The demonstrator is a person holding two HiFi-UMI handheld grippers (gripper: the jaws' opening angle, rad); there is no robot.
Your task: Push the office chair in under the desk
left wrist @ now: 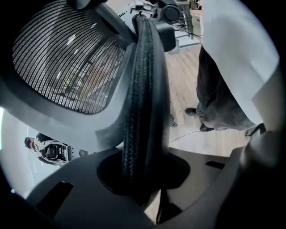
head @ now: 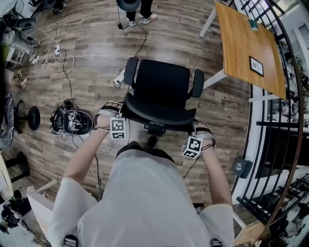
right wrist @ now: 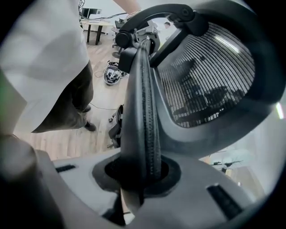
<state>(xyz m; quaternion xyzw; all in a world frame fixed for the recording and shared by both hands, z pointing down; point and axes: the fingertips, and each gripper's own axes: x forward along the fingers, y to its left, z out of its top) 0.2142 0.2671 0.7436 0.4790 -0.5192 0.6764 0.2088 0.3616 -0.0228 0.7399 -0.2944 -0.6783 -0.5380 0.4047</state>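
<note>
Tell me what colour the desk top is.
The desk top is warm orange-brown wood; the head view shows it best.

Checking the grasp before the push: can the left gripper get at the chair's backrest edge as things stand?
Yes, it looks so: the left gripper is closed on the backrest edge of the office chair, and nothing stands between them.

There were one office chair (head: 161, 91), one wooden desk (head: 246, 53), two grippers, the left gripper (head: 120, 112) and the right gripper (head: 197, 131), and one bystander (head: 139, 13).
</note>
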